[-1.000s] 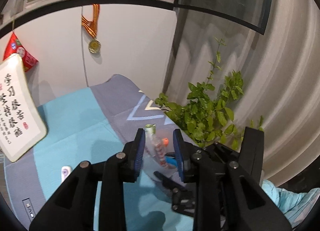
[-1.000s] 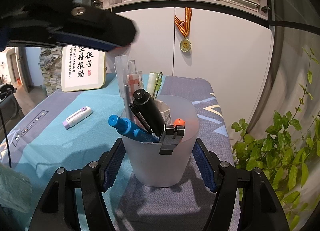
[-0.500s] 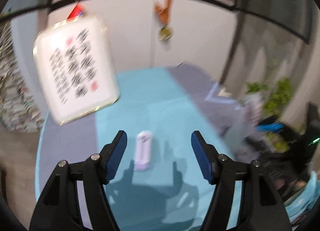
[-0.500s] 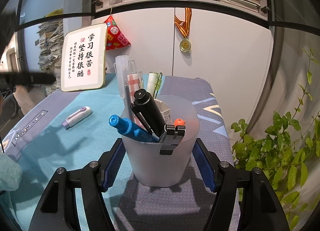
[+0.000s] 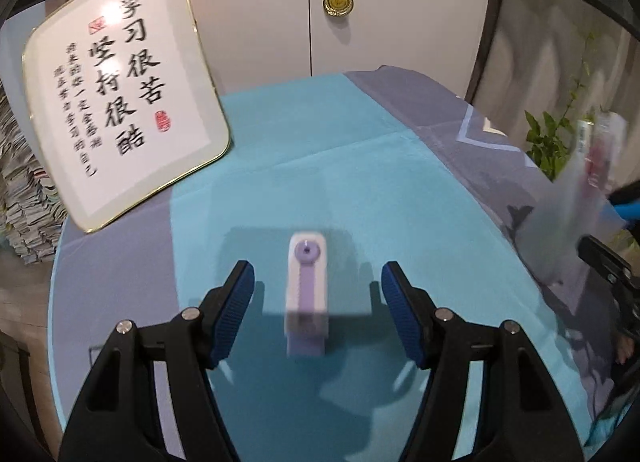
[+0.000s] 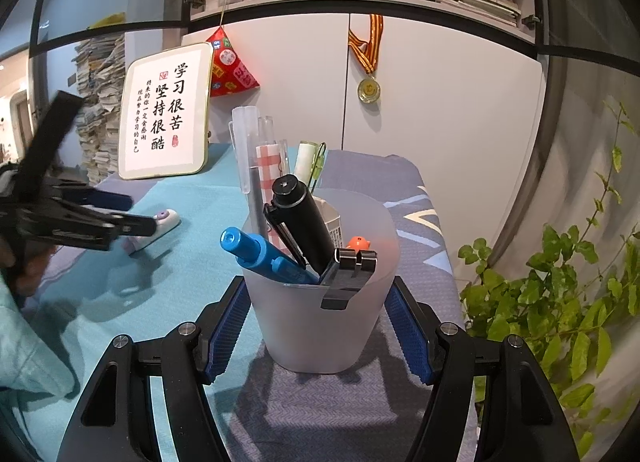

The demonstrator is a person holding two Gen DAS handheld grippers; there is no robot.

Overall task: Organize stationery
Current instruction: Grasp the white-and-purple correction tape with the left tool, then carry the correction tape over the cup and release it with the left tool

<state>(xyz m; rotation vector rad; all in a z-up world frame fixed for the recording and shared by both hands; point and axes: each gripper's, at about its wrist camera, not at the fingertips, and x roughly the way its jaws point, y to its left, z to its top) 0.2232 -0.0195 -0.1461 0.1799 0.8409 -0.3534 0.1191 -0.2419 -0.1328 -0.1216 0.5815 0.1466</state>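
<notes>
A white and lilac correction tape (image 5: 306, 294) lies on the turquoise cloth. My left gripper (image 5: 317, 274) hovers low over it, open, with a blue pad on each side and a gap to both. The right wrist view shows the same tape (image 6: 158, 228) under my left gripper (image 6: 140, 214). My right gripper (image 6: 317, 290) is shut on a frosted plastic cup (image 6: 320, 326) that stands upright on the grey cloth. The cup holds a blue marker (image 6: 256, 248), a black marker (image 6: 298, 210), clear pens (image 6: 250, 142) and a black binder clip (image 6: 348, 274) on its rim.
A framed calligraphy board (image 5: 120, 94) leans against the white cupboard at the back left. A medal (image 6: 369, 90) hangs on the cupboard door. A leafy plant (image 6: 560, 294) stands off the table's right edge. Paper stacks (image 6: 100, 102) rise at far left.
My left gripper swung away from above the cup, to the left and down over the correction tape, and its jaws spread wider. The right gripper and the cup stayed still.
</notes>
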